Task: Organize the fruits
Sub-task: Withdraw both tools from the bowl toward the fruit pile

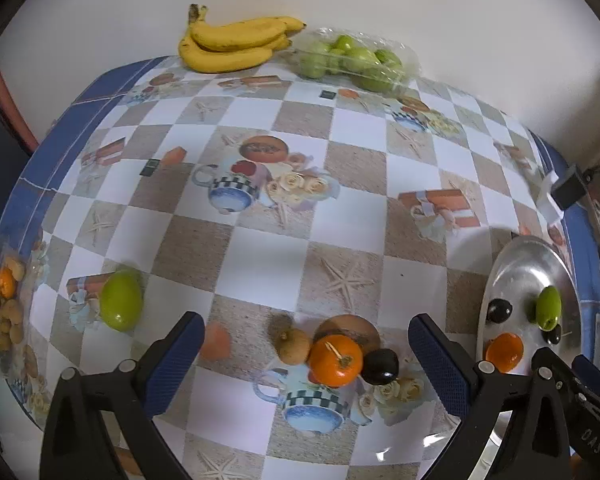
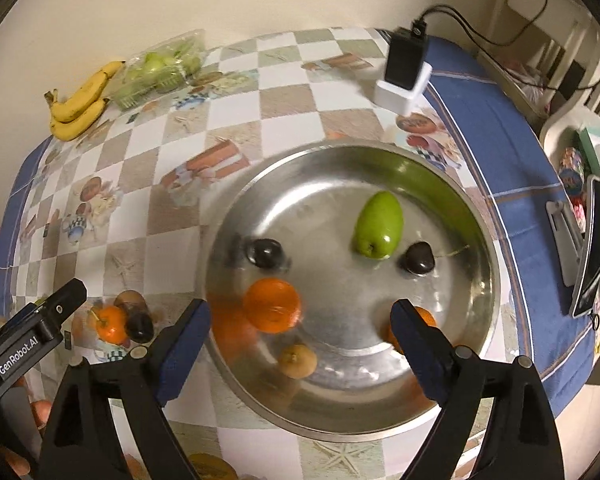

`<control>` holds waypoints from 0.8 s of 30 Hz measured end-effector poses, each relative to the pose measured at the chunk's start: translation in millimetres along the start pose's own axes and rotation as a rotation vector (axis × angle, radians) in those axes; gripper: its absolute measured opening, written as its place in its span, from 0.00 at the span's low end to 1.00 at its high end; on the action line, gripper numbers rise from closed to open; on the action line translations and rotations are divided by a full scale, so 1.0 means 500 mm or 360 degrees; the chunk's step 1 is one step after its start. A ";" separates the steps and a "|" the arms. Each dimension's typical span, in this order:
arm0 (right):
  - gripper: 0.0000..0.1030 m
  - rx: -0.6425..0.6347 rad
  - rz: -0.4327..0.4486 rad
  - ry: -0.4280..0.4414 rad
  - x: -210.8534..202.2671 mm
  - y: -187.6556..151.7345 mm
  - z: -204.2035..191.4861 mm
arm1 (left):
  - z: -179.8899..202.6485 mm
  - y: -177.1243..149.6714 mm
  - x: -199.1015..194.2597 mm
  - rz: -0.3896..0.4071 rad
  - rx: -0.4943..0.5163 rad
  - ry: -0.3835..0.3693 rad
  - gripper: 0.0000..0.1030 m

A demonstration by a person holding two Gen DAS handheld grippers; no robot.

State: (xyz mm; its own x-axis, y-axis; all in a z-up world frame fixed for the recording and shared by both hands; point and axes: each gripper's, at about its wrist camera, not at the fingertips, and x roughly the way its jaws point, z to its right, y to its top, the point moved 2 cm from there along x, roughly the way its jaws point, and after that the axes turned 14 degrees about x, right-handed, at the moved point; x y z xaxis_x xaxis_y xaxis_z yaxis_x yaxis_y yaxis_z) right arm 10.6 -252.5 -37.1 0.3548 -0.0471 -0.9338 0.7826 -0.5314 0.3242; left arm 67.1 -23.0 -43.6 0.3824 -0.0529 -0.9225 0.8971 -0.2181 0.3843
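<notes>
A round steel tray (image 2: 452, 184) holds a green fruit (image 2: 378, 224), two dark plums (image 2: 265, 253), an orange (image 2: 272, 305), a small brown fruit (image 2: 298, 360) and another orange partly behind a finger. My right gripper (image 2: 300, 332) is open and empty over the tray's near side. My left gripper (image 1: 306, 344) is open and empty, above an orange (image 1: 335, 360), a brown fruit (image 1: 294, 346) and a dark plum (image 1: 380, 366) on the tablecloth. A green fruit (image 1: 121, 300) lies to its left. The tray (image 1: 512, 264) shows at right.
Bananas (image 1: 232, 42) and a clear pack of green fruits (image 1: 352, 60) lie at the far edge by the wall. A plastic pack of small fruits (image 1: 6, 304) sits at the left edge. A black charger on a white box (image 2: 404, 72) stands far right.
</notes>
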 end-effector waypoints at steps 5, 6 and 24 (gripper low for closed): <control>0.89 -0.0058 0.0036 0.0043 -0.010 -0.008 -0.040 | -0.026 -0.001 -0.010 0.0031 -0.0042 -0.0005 1.00; 0.89 -0.0065 0.0037 0.0045 -0.011 -0.009 -0.046 | -0.031 -0.001 -0.011 0.0035 -0.0051 -0.0006 1.00; 1.00 -0.0267 0.0006 0.0217 -0.011 -0.056 -0.186 | -0.156 -0.022 -0.028 0.0092 -0.0286 0.0015 1.00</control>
State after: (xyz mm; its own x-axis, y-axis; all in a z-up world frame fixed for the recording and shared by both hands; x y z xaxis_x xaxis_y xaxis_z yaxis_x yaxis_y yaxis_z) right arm 34.4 -158.6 -26.9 0.4150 0.0720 -0.9069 0.8511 -0.3829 0.3591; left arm 69.4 56.3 -32.1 0.4355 -0.0512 -0.8987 0.8984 -0.0373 0.4375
